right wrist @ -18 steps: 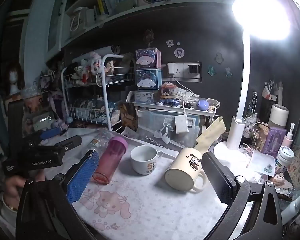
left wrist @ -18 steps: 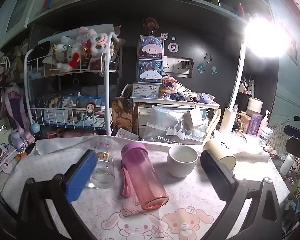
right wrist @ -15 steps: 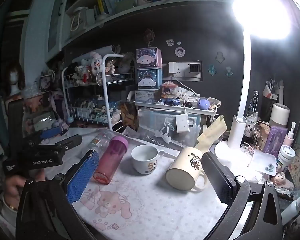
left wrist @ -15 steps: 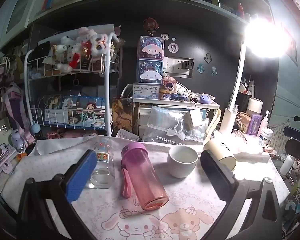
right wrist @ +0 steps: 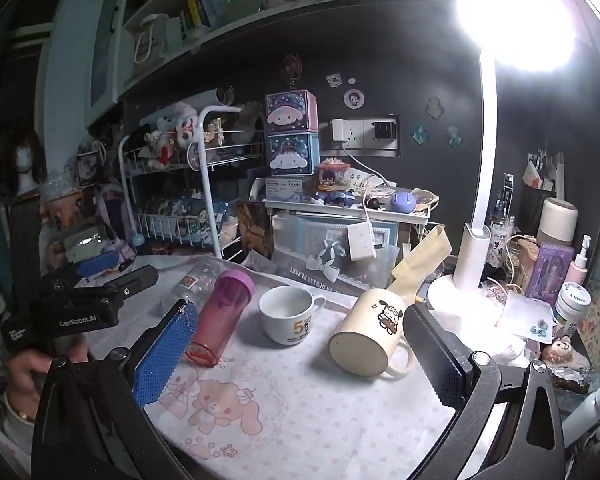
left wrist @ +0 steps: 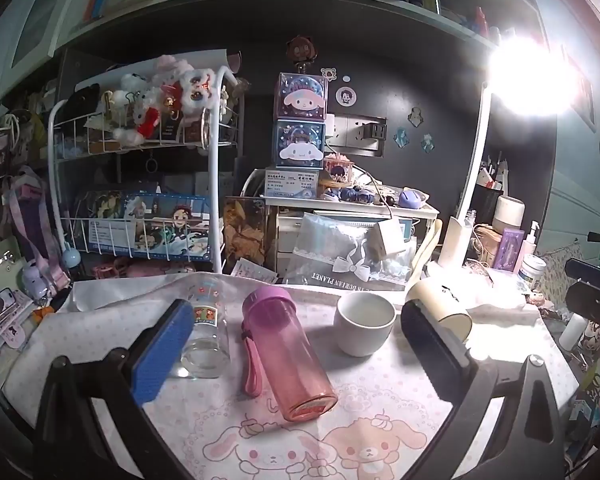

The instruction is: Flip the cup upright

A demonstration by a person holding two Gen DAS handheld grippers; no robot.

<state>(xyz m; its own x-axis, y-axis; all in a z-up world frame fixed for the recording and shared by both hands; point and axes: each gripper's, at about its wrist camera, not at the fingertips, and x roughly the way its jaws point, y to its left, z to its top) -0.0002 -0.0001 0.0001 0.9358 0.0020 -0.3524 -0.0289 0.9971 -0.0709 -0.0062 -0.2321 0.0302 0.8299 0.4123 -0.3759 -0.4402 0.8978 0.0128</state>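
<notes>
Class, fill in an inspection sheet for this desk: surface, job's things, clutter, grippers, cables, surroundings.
Surface: pink bunny-print cloth, lamp-lit.
Job's things: cream mug on its side, base toward the right camera; white cup upright.
Clutter: pink bottle and clear glass bottle lying down.
Grippers: left gripper and right gripper jaws open, holding nothing.
Cables: white charger lead from wall socket.
Surroundings: wire rack, desk lamp, crowded shelves.

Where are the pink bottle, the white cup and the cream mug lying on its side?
pink bottle (left wrist: 290,356): left wrist view, middle of its translucent body.
white cup (right wrist: 286,320): right wrist view, front of its outer wall.
cream mug (right wrist: 374,322): right wrist view, side wall below the cartoon print.
</notes>
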